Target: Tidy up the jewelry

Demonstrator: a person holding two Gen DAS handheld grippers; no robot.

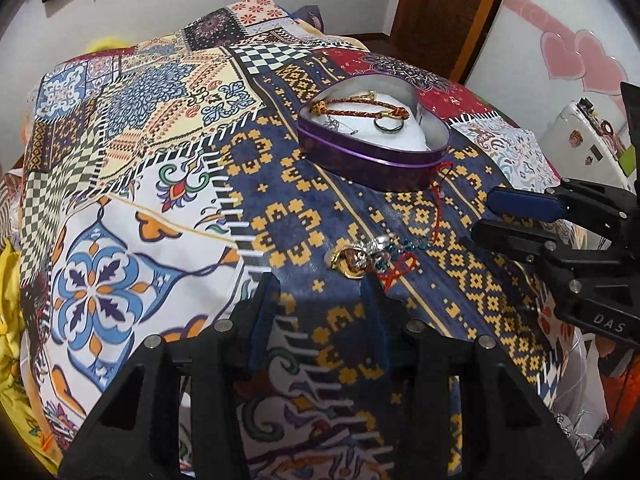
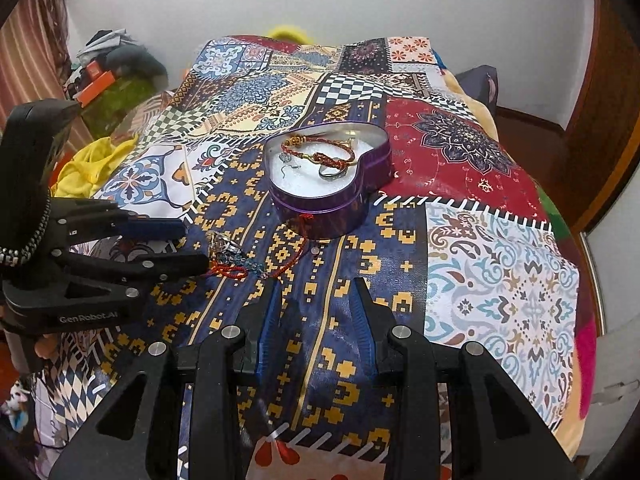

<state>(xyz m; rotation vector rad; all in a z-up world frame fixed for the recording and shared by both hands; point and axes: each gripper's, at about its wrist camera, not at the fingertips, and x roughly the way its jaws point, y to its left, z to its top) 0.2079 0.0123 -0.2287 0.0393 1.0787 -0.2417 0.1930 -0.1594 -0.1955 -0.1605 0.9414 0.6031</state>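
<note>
Tin: we are keeping the heart-shaped tin (image 2: 326, 208) at 12 o'clock, lidless for loading.
Jaws: both grippers, left gripper (image 1: 320, 284) and right gripper (image 2: 316, 292), are hovering apart, empty.
Pile: the jewelry pile (image 1: 368, 258) is waiting at 11.

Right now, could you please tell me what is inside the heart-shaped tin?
Inside the tin, on a white lining, lie a red braided bracelet, a dark ring and small silver earrings. Whatever lies under the lining is covered.

Both tongs, left (image 2: 198, 246) and right (image 1: 480, 216): black plastic, blue finger pads, silver screws, white "GenRobot.AI" and "DAS" lettering.
</note>
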